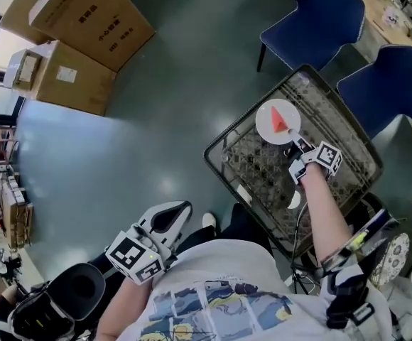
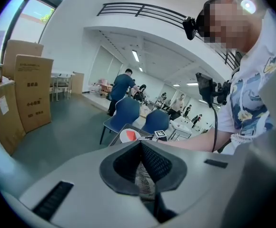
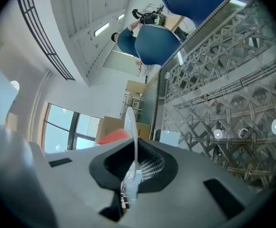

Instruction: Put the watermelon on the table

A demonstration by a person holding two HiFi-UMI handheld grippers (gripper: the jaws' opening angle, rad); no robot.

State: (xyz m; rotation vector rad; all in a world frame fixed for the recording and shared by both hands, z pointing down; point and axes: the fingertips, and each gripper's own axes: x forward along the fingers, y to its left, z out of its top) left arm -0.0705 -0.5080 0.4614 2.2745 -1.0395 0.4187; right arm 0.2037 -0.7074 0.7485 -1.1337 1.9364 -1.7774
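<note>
Right gripper [image 1: 296, 146]: reaches out over the table [image 1: 217, 163], jaws clenched on the rim of a white plate [image 1: 268, 129]. In the right gripper view the plate stands edge-on between the pads, pinched tight.

Watermelon [image 1: 281, 119]: a red wedge lying on that plate, toward its far side from the jaws. The plate sits over the table's far half in the head view (whether its underside touches the top or hangs just above it, I cannot tell).

Table: small, dark frame, clear top over a woven lattice, with a few light spots glinting on it.

Left gripper [image 1: 169, 217]: held low, close to the person's body, well apart from the table. Jaws pressed together, nothing between them. It points out across the grey floor.

Around: two blue chairs [image 1: 327, 16] just beyond the table; cardboard boxes [image 1: 92, 21] stacked at the far left. People stand at desks in the background of the left gripper view.
</note>
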